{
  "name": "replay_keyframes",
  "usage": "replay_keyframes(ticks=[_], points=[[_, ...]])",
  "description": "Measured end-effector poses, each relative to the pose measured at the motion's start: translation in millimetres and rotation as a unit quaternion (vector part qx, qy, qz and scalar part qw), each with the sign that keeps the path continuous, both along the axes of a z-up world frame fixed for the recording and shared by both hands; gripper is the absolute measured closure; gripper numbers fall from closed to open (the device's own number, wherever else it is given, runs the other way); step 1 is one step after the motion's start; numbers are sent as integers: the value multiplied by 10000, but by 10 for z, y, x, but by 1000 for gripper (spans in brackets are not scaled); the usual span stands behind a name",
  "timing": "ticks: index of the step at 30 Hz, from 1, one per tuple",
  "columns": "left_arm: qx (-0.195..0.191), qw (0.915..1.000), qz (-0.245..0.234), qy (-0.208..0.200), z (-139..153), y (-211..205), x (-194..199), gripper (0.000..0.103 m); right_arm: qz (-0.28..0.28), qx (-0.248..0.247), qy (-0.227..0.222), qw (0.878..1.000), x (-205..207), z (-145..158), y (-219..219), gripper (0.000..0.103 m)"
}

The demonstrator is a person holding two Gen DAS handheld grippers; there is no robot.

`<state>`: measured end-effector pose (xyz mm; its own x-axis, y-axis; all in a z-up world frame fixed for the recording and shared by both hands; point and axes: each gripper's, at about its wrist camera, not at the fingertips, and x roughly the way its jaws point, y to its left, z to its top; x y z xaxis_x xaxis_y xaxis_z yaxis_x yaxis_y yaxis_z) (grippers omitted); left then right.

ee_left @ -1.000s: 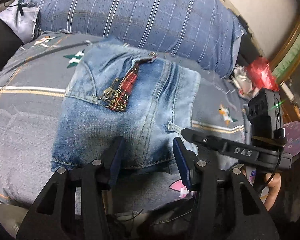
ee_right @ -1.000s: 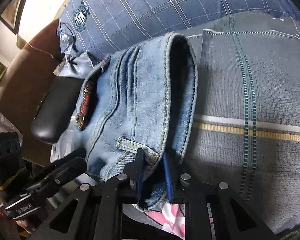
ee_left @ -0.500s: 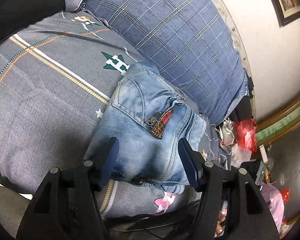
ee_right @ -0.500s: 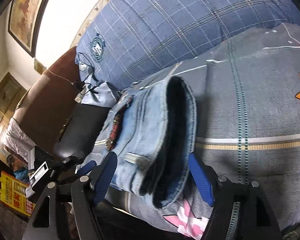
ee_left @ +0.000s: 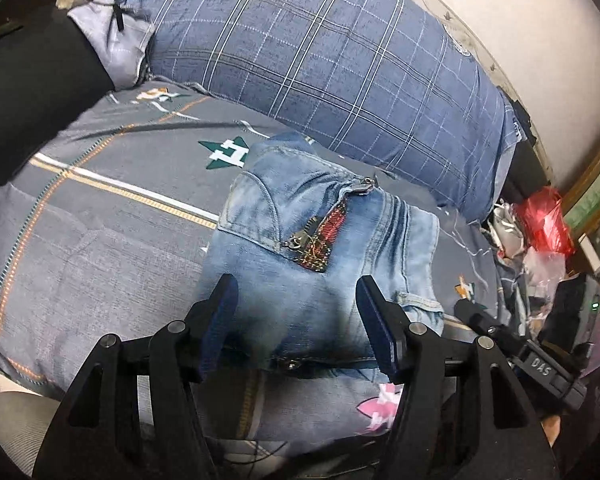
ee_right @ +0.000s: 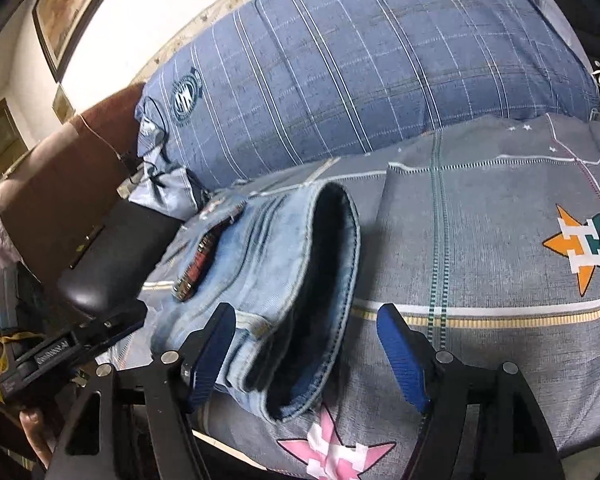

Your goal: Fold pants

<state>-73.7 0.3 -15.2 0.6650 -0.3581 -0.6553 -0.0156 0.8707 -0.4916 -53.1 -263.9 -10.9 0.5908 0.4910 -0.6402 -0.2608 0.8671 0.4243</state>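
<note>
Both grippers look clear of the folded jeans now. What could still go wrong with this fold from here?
1. The folded light-blue denim jeans gape at the thick waistband side, so the bundle may spring open now that the right gripper has just opened off it.
2. The jeans sit near the front edge of the soft grey patterned bedspread; a nudge could slide them off.
3. The open left gripper hangs close over the denim and might snag the metal zipper pull.

Blue plaid pillow (ee_left: 340, 64) against wall; grey star-print bedsheet (ee_right: 500, 240); red plastic bag (ee_left: 544, 220) beside bed.
</note>
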Motion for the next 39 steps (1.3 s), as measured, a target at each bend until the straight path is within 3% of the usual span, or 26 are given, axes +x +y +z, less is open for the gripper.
replay_keyframes(ticks=[3, 6, 8, 11, 14, 18, 23, 26, 30, 33, 36, 39], points=[[-318, 9994, -58, 140, 96, 70, 53, 43, 66, 52, 376, 9993, 99, -14, -34, 32], [-577, 9981, -125, 170, 362, 153, 271, 43, -11, 674, 1117, 9915, 353, 81, -117, 32], [-556, 9983, -12, 154, 566, 209, 466, 43, -99, 782, 1025, 9916, 513, 292, -117, 32], [-218, 9997, 16, 66, 723, 223, 789, 43, -98, 519, 481, 9974, 724, 602, -30, 32], [-401, 9989, 145, 171, 513, 316, 1025, 43, 249, 649, 411, 9967, 1002, 521, 1, 32], [-1366, 9890, -155, 540, -54, 468, 1112, 43, 177, 991, 1088, 9889, 1224, -68, -150, 32], [-1349, 9879, 16, 763, -113, 622, 1104, 43, 366, 1052, 1443, 9832, 1343, -345, -227, 32], [-1455, 9840, -156, 1012, -210, 597, 1096, 43, 562, 1272, 1684, 9759, 1391, -428, -160, 32], [-1056, 9864, -301, 1227, -327, 422, 1030, 43, 754, 797, 1805, 9774, 1325, -455, 12, 32], [-987, 9866, -312, 1264, -369, 397, 1025, 42, 894, 530, 1778, 9786, 1271, -477, 117, 31], [-1197, 9824, -195, 1424, -476, 445, 1049, 34, 1031, 383, 1901, 9756, 1265, -573, 223, 32], [-1489, 9755, -170, 1610, -589, 472, 1074, 34, 1067, 565, 2025, 9718, 1263, -664, 245, 32]])
